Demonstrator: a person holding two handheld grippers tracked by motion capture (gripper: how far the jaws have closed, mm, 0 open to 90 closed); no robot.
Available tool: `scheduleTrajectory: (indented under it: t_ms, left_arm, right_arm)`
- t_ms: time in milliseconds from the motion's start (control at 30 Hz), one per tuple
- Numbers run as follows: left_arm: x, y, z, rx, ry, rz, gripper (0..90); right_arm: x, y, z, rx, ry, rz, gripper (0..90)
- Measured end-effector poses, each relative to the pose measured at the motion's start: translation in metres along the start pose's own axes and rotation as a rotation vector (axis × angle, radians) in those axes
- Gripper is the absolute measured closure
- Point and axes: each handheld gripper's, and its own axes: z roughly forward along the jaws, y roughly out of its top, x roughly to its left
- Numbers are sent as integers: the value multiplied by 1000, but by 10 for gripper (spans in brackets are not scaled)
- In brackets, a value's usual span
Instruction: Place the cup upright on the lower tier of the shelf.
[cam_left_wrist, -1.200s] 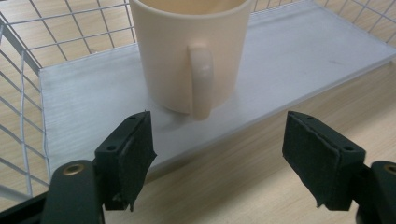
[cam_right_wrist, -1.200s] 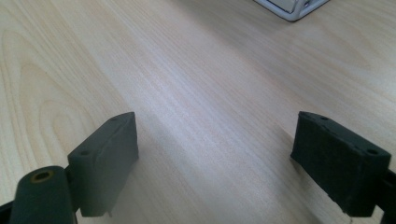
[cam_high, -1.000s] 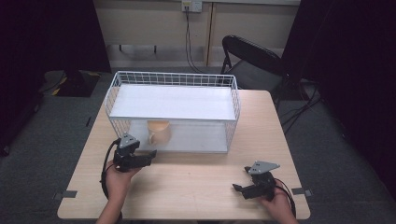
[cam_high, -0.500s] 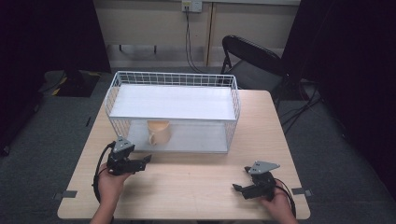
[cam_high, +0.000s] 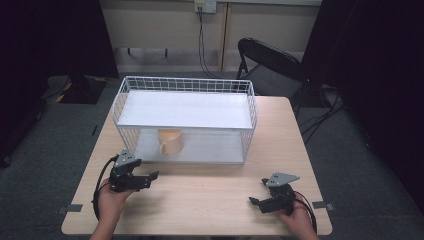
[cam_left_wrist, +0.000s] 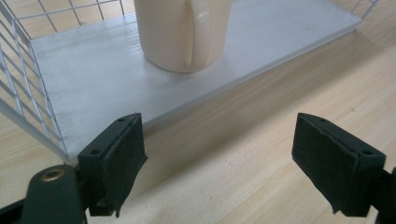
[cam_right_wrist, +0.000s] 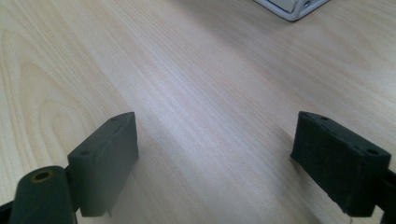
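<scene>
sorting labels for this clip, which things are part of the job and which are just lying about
Part of the job:
- cream mug
- white wire shelf rack
- left gripper, open
- right gripper, open

Lying about:
- black folding chair
- wall cable

1. The mug (cam_high: 169, 141) stands inside the wire basket (cam_high: 250, 107), on its lower shelf, ahead of the left gripper (cam_high: 150, 178) and apart from it.
2. The basket's open front edge lies just beyond that gripper's jaws.
3. The right gripper (cam_high: 256, 199) sits over the bare table (cam_high: 210, 195), with the basket's corner ahead of it.
</scene>
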Motion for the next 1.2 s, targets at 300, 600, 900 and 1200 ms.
scheduleTrajectory:
  t_ms: [300, 600, 900, 1200]
  left_arm:
    - [4, -6, -7, 16, 3, 12, 162]
    - [10, -13, -14, 21, -1, 22, 161]
    - [15, -21, -18, 39, -4, 29, 160]
    - [21, -31, -21, 58, -4, 42, 160]
  right_arm:
    - [0, 0, 0, 0, 0, 0, 135]
    - [0, 0, 0, 0, 0, 0, 136]
    - [0, 0, 0, 0, 0, 0, 135]
    - [0, 0, 0, 0, 0, 0, 136]
